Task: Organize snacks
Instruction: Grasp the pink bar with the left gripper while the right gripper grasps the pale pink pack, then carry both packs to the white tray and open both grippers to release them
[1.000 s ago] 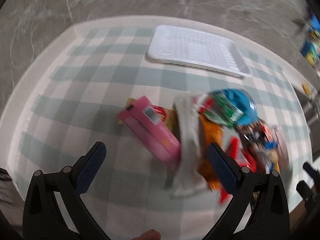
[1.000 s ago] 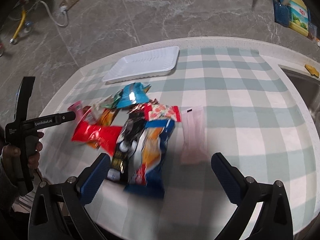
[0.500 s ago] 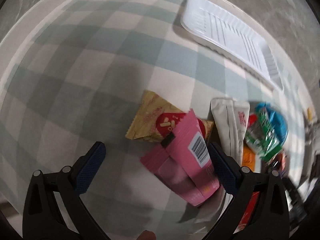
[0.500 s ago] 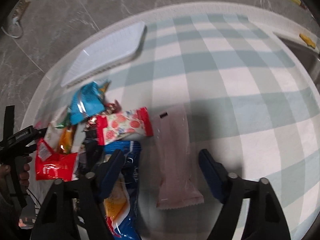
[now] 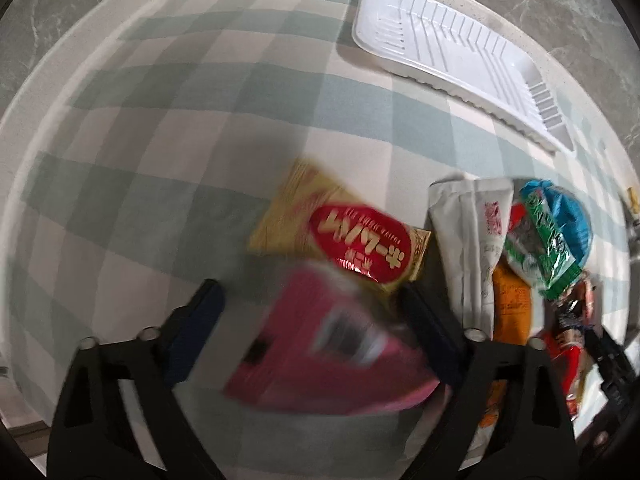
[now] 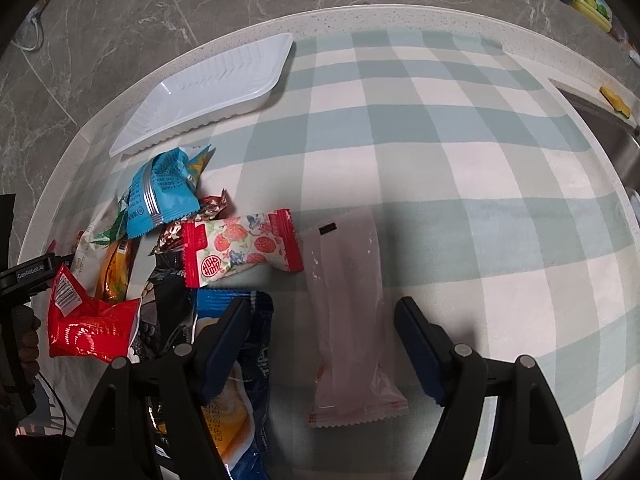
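Both grippers wide open, straddling targets for pickup: left gripper (image 5: 312,316) over pink box (image 5: 332,352) (blurred), right gripper (image 6: 320,326) over pale pink packet (image 6: 348,304), tray (image 6: 208,88) at 11 o'clock.

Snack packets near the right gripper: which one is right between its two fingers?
The pale pink see-through packet. It lies lengthwise in the open right gripper, apart from the pile. The strawberry packet and blue packet lie farther off, to the left.

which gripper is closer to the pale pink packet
Right. The right gripper is open with the pale pink packet lying between its fingers. The left gripper is across the snack pile, straddling a magenta packet.
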Demonstrator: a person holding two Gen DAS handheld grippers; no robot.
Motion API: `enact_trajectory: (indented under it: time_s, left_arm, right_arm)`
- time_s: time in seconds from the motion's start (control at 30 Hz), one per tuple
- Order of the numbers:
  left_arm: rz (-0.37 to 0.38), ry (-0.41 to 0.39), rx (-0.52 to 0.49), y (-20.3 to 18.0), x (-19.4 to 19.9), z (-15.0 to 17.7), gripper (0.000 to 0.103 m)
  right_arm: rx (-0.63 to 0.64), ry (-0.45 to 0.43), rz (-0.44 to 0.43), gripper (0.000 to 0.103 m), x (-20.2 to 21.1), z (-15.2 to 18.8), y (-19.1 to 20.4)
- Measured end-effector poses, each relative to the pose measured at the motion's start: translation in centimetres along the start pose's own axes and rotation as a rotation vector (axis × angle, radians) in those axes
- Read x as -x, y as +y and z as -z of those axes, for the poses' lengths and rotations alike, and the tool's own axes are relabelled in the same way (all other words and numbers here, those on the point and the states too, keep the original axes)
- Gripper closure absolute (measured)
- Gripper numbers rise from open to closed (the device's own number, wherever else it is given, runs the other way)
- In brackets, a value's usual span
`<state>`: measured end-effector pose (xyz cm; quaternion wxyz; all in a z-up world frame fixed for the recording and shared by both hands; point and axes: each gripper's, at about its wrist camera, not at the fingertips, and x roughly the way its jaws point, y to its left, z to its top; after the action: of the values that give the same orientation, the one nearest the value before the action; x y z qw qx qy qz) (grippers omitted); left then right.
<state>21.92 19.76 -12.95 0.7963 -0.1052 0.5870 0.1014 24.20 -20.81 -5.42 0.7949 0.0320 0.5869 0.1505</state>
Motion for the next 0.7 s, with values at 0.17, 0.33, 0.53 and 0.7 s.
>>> enact_trajectory:
  time_s: [0.17,0.33,0.53,0.7]
  left_arm:
    - [0.037,0.018,0.017,-0.1,0.9,0.5,0.052]
    - [0.114,0.034,0.083,0.6,1.6,1.5,0.071]
    - [0.176,0.042,0.112,1.7,2.5,2.9,0.078]
    - [0.238,0.031,0.139,3.4,3.8,3.6,0.084]
  right_arm:
    - [0.025,0.001,-0.013,0.025,0.1,0.1,-0.1]
    - [0.058,0.004,-0.017,0.029,0.2,0.2,0.0]
    - [0.116,0.011,-0.030,0.074,0.4,0.3,-0.3]
    - [0.058,0.011,-0.106,0.077,0.9,0.2,-1.5]
